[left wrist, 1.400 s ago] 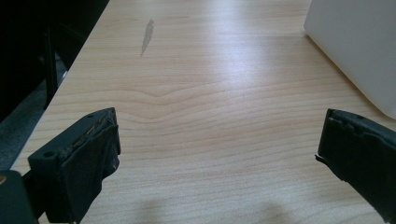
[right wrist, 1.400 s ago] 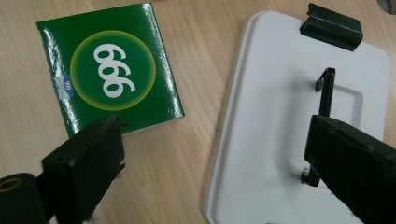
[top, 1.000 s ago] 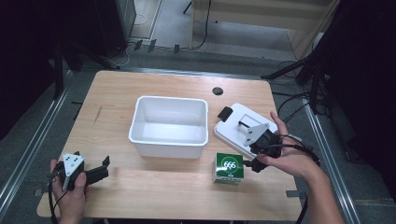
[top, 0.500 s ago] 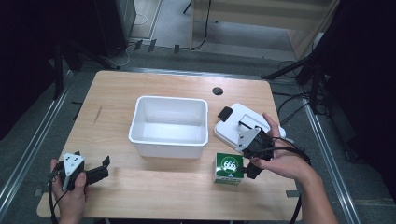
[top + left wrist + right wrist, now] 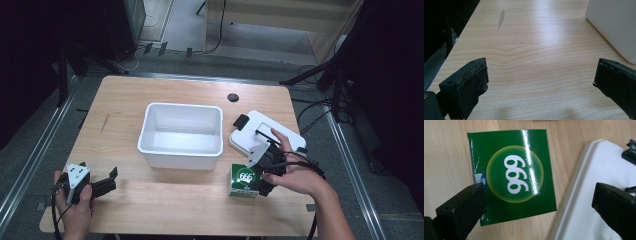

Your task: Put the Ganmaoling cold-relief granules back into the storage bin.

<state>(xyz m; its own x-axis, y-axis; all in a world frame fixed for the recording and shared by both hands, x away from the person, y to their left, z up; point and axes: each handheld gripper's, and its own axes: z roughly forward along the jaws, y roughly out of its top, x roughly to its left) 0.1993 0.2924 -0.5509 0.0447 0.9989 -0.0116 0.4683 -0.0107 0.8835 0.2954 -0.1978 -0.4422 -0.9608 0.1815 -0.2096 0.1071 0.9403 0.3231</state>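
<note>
Wooden table with dark surroundings: green box stands near the front edge, beside white bin and lid. Right claw wide, hovering over box (not gripped). Left claw wide, idle. Pickup not yet done.

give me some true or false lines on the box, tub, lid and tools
1. The green box sits inside the white tub. False: it stands on the table, in front of the tub.
2. The right tool is open over the box. True.
3. The left tool holds the lid. False: it is open and empty, over bare table.
4. The lid lies right of the tub. True.
5. The box reads 666. True.
</note>
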